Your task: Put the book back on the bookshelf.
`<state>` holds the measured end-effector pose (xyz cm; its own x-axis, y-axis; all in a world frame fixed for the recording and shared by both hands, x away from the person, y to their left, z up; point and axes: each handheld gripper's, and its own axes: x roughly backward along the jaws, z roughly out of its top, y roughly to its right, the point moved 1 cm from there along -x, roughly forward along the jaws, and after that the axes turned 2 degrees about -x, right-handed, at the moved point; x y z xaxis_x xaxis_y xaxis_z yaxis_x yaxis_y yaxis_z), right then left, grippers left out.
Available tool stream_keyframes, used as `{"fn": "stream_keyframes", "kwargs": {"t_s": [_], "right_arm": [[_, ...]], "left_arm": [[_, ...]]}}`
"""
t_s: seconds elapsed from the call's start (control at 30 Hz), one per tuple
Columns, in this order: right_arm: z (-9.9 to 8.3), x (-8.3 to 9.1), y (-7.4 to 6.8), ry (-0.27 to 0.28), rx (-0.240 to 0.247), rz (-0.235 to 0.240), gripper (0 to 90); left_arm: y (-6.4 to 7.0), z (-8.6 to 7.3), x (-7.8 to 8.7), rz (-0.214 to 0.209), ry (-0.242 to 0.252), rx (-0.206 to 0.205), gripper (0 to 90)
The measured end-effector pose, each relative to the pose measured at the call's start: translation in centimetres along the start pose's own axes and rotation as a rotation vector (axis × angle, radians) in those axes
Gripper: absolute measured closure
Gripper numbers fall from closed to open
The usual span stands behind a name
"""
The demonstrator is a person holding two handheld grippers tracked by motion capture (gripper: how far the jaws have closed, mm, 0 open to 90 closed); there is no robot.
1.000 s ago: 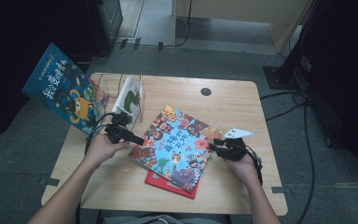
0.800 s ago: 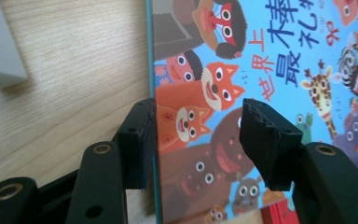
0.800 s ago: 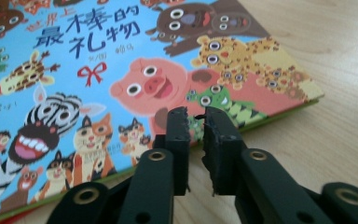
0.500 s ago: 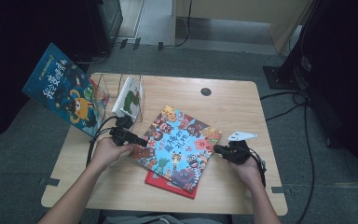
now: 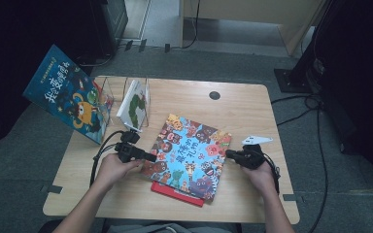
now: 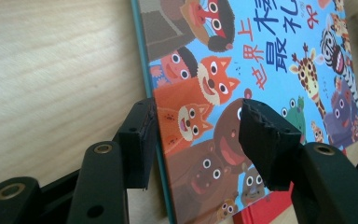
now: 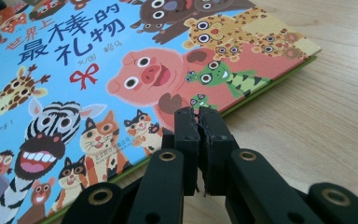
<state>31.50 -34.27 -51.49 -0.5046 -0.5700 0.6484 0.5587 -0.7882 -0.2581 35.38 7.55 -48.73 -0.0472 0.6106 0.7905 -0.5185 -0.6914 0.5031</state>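
A picture book (image 5: 189,155) with cartoon animals on a blue cover lies in the middle of the wooden table (image 5: 245,114), on top of a red book (image 5: 175,191). My left gripper (image 5: 151,158) is at its left edge. In the left gripper view the gripper (image 6: 200,135) is open, and the edge of the book (image 6: 279,60) runs between the two jaws. My right gripper (image 5: 228,154) is at the book's right edge. In the right gripper view its jaws (image 7: 199,116) are shut with nothing between them, just off the cover (image 7: 98,70).
A clear wire rack (image 5: 145,92) at the back left holds a white book (image 5: 133,103). A large blue book (image 5: 70,99) leans at the table's left corner. A dark cable hole (image 5: 214,95) is at the back. Bare wood lies right of the books.
My left gripper has moved right and nearer, onto the picture book's left edge. My right gripper has slid slightly right, off the cover to the book's right edge.
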Motion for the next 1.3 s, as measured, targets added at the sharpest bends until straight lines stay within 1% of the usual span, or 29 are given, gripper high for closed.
{"fn": "stream_keyframes", "kwargs": {"t_s": [0.1, 0.17, 0.23, 0.33, 0.37, 0.43, 0.47, 0.57, 0.67, 0.73, 0.77, 0.8, 0.83, 0.87, 0.9, 0.97, 1.0, 1.03, 1.17, 1.23, 1.27, 1.3], "right_arm": [[0.0, 0.0, 0.3, 0.004, -0.003, -0.002, 86.5], [0.0, 0.1, 0.4, 0.005, -0.005, -0.003, 86.5], [0.1, 0.0, 0.6, 0.006, -0.008, -0.001, 86.5], [0.2, 0.0, 0.9, 0.009, -0.008, -0.008, 86.7], [0.3, 0.0, 0.9, 0.009, -0.009, -0.006, 86.8], [0.4, -0.1, 1.1, 0.01, -0.006, 0.0, 86.8], [0.4, -0.2, 1.1, 0.013, -0.006, -0.003, 87.1], [0.4, -0.3, 1.2, 0.018, -0.01, -0.008, 87.1], [0.4, -0.3, 1.2, 0.02, -0.015, -0.006, 87.0], [0.4, -0.3, 1.2, 0.018, -0.015, -0.009, 87.0], [0.4, -0.3, 1.2, 0.018, -0.014, -0.01, 86.9], [0.4, -0.2, 1.1, 0.017, -0.014, -0.012, 86.8], [0.4, -0.2, 1.1, 0.015, -0.014, -0.011, 86.7], [0.4, -0.2, 1.1, 0.013, -0.016, -0.011, 86.7], [0.4, -0.2, 1.1, 0.014, -0.012, -0.01, 86.7], [0.4, -0.2, 1.0, 0.014, -0.008, -0.011, 86.7], [0.4, -0.2, 1.0, 0.012, -0.01, -0.011, 86.7], [0.4, -0.2, 1.0, 0.012, -0.01, -0.011, 86.7], [0.4, -0.2, 1.0, 0.009, -0.008, -0.01, 86.7], [0.4, -0.2, 0.9, 0.008, -0.007, -0.012, 86.8], [0.4, -0.2, 0.9, 0.007, -0.007, -0.012, 86.7], [0.4, -0.2, 0.9, 0.007, -0.007, -0.013, 86.7]], "left_arm": [[0.2, -0.4, -0.1, -0.025, 0.001, 0.013, 47.4], [0.4, -0.7, -0.3, -0.026, 0.001, 0.014, 47.2], [0.7, -0.9, -0.5, -0.02, -0.016, 0.004, 46.6], [1.1, -1.3, -0.6, -0.028, -0.02, -0.007, 46.0], [1.1, -1.4, -0.7, -0.026, -0.017, -0.013, 46.1], [1.0, -1.5, -0.6, -0.028, 0.002, -0.012, 46.9], [0.8, -1.5, -0.6, -0.023, 0.009, -0.015, 46.5], [0.4, -1.4, -0.6, 0.016, 0.032, -0.015, 46.0], [0.0, -1.3, -0.7, 0.019, 0.046, 0.007, 46.1], [-0.2, -1.3, -0.8, 0.03, 0.027, -0.009, 45.9], [-0.2, -1.4, -1.0, 0.016, 0.019, -0.015, 45.8], [-0.3, -1.4, -1.0, 0.003, 0.021, -0.012, 45.5], [-0.3, -1.4, -0.9, 0.013, 0.022, -0.012, 46.3], [-0.3, -1.4, -0.9, 0.03, 0.026, -0.023, 47.0], [-0.4, -1.4, -0.9, 0.028, 0.024, -0.031, 47.7], [-0.5, -1.4, -0.9, 0.01, 0.025, -0.011, 47.4], [-0.6, -1.4, -0.8, 0.009, 0.027, -0.016, 47.7], [-0.6, -1.4, -0.8, 0.012, 0.028, -0.029, 48.3], [-0.2, -1.7, -0.9, 0.032, 0.037, -0.063, 48.0], [-0.3, -1.8, -0.9, 0.029, 0.046, -0.068, 47.8], [-0.3, -1.8, -0.9, 0.027, 0.053, -0.06, 47.9], [-0.3, -1.8, -1.0, 0.024, 0.056, -0.061, 47.8]]}}
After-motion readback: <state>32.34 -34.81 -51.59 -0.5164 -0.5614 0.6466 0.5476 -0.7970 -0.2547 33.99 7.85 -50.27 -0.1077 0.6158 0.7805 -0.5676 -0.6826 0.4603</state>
